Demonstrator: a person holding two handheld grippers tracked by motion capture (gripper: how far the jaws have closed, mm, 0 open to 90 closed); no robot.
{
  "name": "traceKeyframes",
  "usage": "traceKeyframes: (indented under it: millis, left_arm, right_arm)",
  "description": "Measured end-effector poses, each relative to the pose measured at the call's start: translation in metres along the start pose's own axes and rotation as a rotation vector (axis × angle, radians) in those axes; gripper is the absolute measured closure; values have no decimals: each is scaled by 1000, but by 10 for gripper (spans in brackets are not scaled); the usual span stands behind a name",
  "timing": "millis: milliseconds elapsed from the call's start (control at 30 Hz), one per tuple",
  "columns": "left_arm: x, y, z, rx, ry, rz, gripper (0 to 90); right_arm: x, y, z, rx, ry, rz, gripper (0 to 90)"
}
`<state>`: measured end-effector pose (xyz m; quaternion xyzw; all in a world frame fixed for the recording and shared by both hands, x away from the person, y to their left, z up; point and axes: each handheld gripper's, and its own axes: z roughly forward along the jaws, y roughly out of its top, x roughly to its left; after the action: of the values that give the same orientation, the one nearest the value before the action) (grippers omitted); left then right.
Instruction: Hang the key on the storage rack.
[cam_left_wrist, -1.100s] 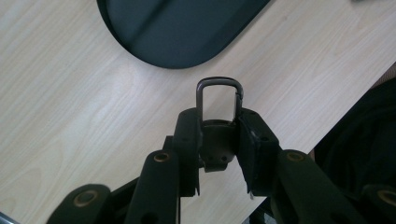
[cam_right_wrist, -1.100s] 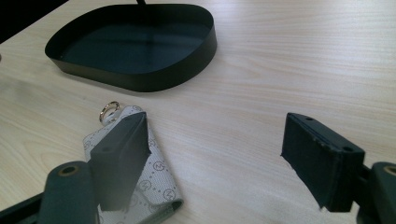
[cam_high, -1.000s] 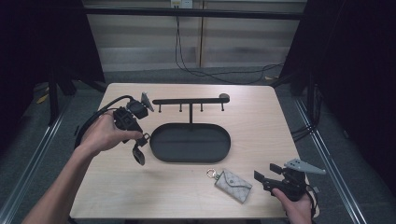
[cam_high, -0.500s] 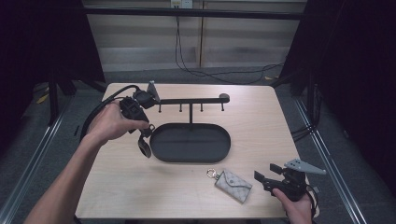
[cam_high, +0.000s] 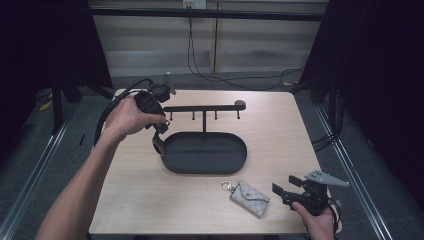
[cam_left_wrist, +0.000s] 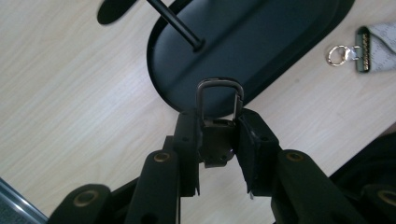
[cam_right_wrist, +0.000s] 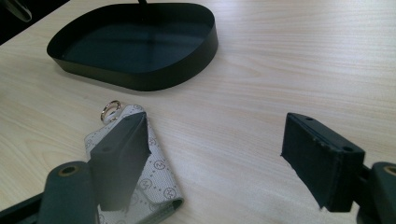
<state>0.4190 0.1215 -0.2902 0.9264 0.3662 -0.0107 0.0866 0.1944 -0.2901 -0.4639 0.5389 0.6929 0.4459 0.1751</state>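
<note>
My left gripper (cam_high: 159, 135) (cam_left_wrist: 218, 133) is shut on a small dark key fob (cam_left_wrist: 215, 145) with a metal loop (cam_left_wrist: 218, 93) sticking out past the jaws. It hovers at the left end of the black oval tray (cam_high: 170, 165) (cam_left_wrist: 261, 42), below the rack's hook rail (cam_high: 202, 107). A grey patterned pouch (cam_high: 250, 198) (cam_right_wrist: 159, 182) with a key ring (cam_high: 226, 185) (cam_right_wrist: 110, 111) lies flat on the table in front of the tray. My right gripper (cam_high: 285, 185) (cam_right_wrist: 217, 149) stands open just right of the pouch, its left jaw over the pouch's edge.
The tray's post (cam_high: 204, 122) carries the rail with several small hooks and a round end knob (cam_high: 240, 104). The table's front edge (cam_high: 200, 233) runs close to the right hand. A cable (cam_high: 112, 107) trails from the left gripper over the table's left side.
The left hand has carried the fob rightward and away from the person, from the table's left side to the tray's left end under the rail. The right gripper and pouch have stayed put.
</note>
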Motion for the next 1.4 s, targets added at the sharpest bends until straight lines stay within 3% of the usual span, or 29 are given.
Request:
traceKeyframes:
  millis: [433,733,800,1100,1400]
  left_arm:
    - [6,18,9,31,14,-31,707]
    - [7,25,16,17,15,-70,706]
    - [8,26,17,24,35,-64,706]
    - [8,31,23,14,47,-80,702]
    - [10,31,28,-14,34,-92,672]
  right_arm:
    - [0,0,-1,0,9,2,227]
    - [0,0,0,0,13,0,227]
    - [1,0,-1,0,12,1,227]
    - [0,0,-1,0,14,0,227]
    - [0,0,0,0,15,-1,226]
